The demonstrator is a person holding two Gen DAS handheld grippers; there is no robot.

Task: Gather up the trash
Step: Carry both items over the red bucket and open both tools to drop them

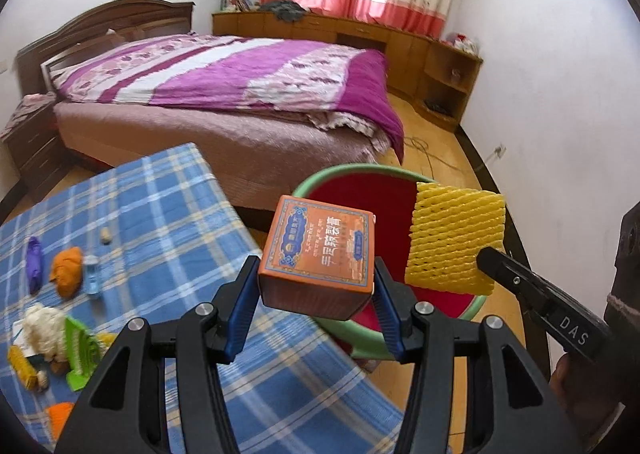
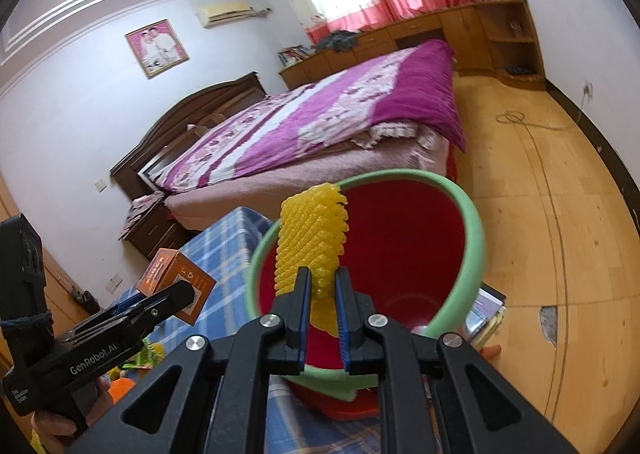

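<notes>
My left gripper (image 1: 316, 294) is shut on an orange cardboard box (image 1: 320, 250) and holds it over the near edge of the red bin with a green rim (image 1: 340, 173). My right gripper (image 2: 322, 294) is shut on a yellow foam net sleeve (image 2: 310, 238) and holds it above the bin's opening (image 2: 476, 221). In the left wrist view the sleeve (image 1: 454, 236) hangs over the bin's right side, pinched by the right gripper's fingers (image 1: 496, 260). In the right wrist view the box (image 2: 176, 278) and left gripper show at the left.
A table with a blue plaid cloth (image 1: 168, 213) holds a purple item (image 1: 35, 262), an orange lump (image 1: 68, 270), a small clear bottle (image 1: 93, 278), a fluffy white toy (image 1: 44, 328) and a green piece (image 1: 80, 350). A bed (image 1: 240, 93) stands behind. The floor is wooden (image 2: 540, 213).
</notes>
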